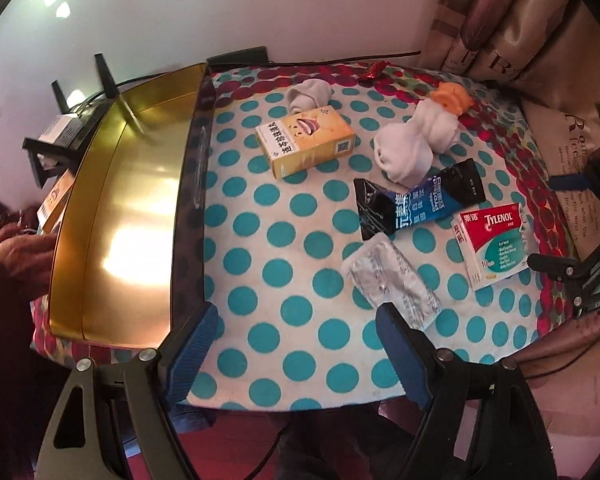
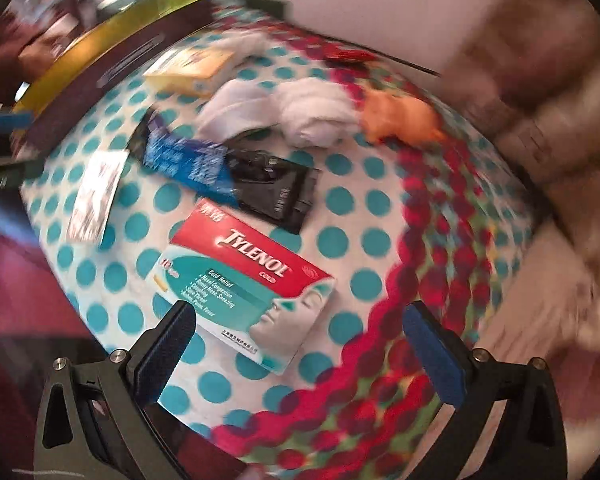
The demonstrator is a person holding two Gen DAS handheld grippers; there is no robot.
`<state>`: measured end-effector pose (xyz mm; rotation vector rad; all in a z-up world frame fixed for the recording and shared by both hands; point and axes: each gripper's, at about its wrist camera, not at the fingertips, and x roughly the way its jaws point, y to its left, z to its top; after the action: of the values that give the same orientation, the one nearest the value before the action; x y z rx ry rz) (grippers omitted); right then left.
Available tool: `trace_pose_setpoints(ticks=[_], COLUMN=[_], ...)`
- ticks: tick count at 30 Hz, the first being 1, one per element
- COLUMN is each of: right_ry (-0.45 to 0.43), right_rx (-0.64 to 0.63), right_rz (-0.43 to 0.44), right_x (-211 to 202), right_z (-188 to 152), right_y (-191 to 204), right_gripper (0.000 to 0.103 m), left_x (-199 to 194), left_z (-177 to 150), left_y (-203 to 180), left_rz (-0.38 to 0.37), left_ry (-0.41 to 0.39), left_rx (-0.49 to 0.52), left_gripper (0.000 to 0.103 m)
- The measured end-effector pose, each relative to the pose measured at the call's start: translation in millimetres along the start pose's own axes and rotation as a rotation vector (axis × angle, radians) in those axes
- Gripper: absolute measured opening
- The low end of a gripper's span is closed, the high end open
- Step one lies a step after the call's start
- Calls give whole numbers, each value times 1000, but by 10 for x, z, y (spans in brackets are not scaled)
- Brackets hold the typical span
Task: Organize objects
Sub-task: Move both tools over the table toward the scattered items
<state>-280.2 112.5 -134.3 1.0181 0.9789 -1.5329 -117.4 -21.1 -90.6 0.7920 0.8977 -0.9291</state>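
Note:
On the polka-dot cloth [image 1: 284,240] lie a red and teal Tylenol box [image 1: 494,246] [image 2: 246,286], a black and blue sachet [image 1: 418,198] [image 2: 228,176], a silver blister pack [image 1: 396,280] [image 2: 94,196], a yellow box [image 1: 306,144] [image 2: 192,68], a white sock bundle with an orange end [image 1: 414,144] [image 2: 300,114] and a grey sock [image 1: 310,94]. An open gold tin [image 1: 132,208] sits at the left. My left gripper [image 1: 296,316] is open above the cloth's near edge, its right finger by the blister pack. My right gripper [image 2: 300,316] is open, low over the Tylenol box.
A red wrapped candy [image 1: 376,70] lies at the cloth's far edge near a black cable. Printed cushions [image 1: 512,20] stand at the back right. A person's hand [image 1: 20,248] rests left of the tin, near small boxes and a dark router. The right wrist view is motion-blurred.

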Motion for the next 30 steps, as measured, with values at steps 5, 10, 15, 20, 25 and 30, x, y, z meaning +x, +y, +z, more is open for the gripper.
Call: trace_pose_setpoints(ticks=[5,10,15,20,25,30], right_ry=[24,39,46,129,211,195], right_rx=[-219,-389,-456,-457,-555,-589], right_rz=[43,-15,14,145,94,110], right_x=[38,174,239,250,472,478], right_z=[95,155,222,209,124,129], right_y=[169,334,396,333,434,512], right_gripper=[103,103,103,103,103,103], left_x=[-51,-12,51,59,113,142], left_z=[-113,-174,-204,-192,-181,-145], left_y=[-49,-32,-24,-25,-40,-68], left_rz=[27,46,46,42,33,43], left_ry=[-1,15,45,47,60,49], left_rx=[-12,-55,-91,-111,-123,-134], left_gripper=[83,83,83,83,83,83])
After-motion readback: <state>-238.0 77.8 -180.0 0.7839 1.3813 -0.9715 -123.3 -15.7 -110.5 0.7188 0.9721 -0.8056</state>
